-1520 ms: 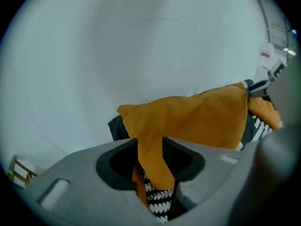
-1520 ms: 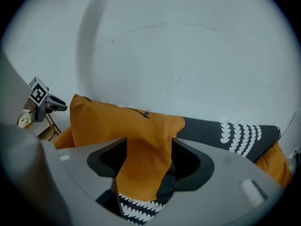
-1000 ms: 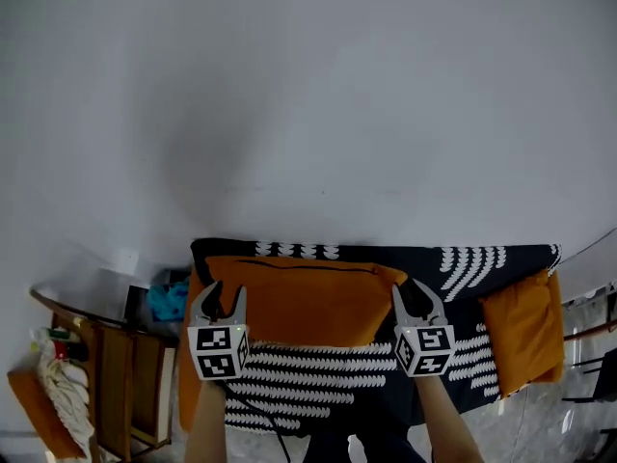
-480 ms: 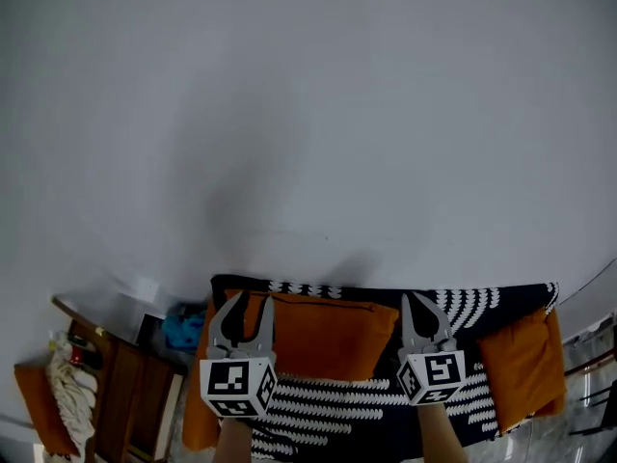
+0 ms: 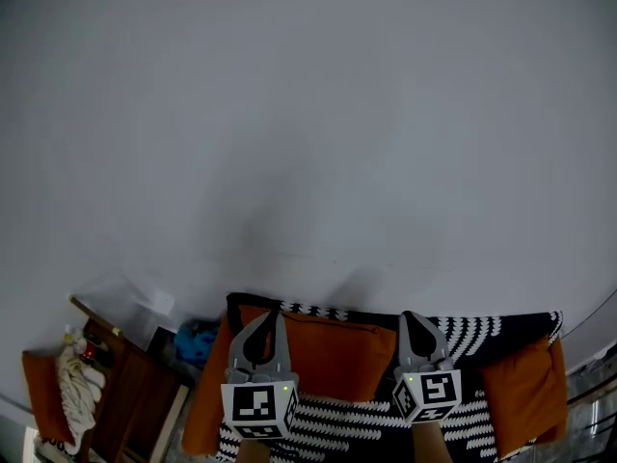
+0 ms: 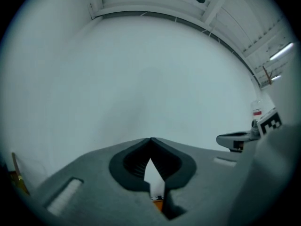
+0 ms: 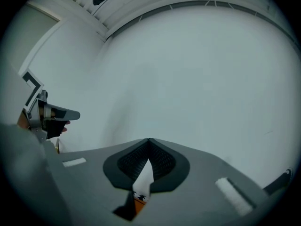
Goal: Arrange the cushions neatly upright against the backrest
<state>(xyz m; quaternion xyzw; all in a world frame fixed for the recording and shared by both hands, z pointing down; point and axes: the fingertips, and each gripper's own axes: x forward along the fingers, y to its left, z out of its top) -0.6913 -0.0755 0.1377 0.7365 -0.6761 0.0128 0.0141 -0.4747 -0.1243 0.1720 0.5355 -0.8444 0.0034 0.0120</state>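
Soft, rectangular orange fabric cushion [image 5: 333,355] sat at the back of the black-and-white patterned sofa [image 5: 482,328]. A second orange cushion [image 5: 525,389] was at its right end. Left gripper [image 5: 276,316] and right gripper [image 5: 413,318] were raised in front of the first cushion. Both had jaws pressed together, pinching nothing.

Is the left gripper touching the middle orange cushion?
Apart. In the left gripper view the left gripper is shut on nothing, bare wall behind; orange cushion lies below.

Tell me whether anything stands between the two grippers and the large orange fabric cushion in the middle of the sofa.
Nothing visible does. The left gripper and the right gripper, both shut and empty, hang in front of the large orange fabric cushion, with only air between.
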